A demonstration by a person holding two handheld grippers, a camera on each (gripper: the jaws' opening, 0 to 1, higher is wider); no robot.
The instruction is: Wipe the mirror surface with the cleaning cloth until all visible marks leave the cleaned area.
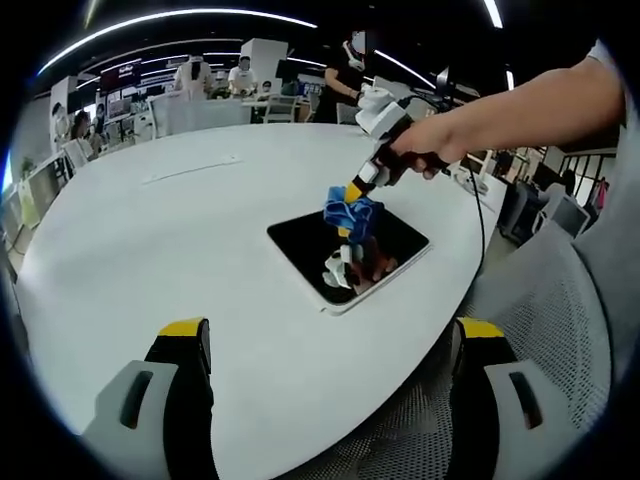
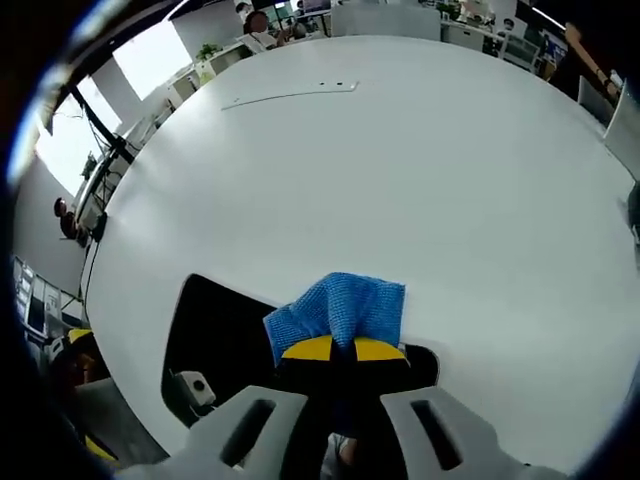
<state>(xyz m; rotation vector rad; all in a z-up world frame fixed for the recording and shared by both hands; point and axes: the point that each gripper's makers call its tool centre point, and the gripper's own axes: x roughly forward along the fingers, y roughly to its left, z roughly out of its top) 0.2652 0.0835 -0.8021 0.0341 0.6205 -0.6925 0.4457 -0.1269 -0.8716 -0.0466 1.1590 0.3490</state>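
1. Right gripper (image 2: 343, 349): yellow-tipped jaws together, clamped on the blue cleaning cloth (image 2: 340, 308). Cloth bunches just ahead of the tips, pressed onto the mirror (image 2: 215, 340).
2. Mirror is a dark flat slab with a pale rim. It lies under and to the left of the right jaws, on the white table (image 2: 400, 170), near the table edge.
3. Left gripper (image 1: 325, 345): jaws wide apart, holding nothing, hovering over the table. The mirror (image 1: 310, 240) sits well ahead, between the two jaws, with the cloth (image 1: 350, 212) on its far side.
4. Handling, judged: cloth is soft, light and limp, so grip a gathered fold, as it is now. Mirror is probably rigid, smooth and breakable. It may skate on the table under side load. Steady it by the rim, not the face.
5. Marks on the glass: can't tell, reflections of the gripper clutter the surface.
6. Writing: signs far behind the left jaws, too small to read. No labels on cloth or mirror.
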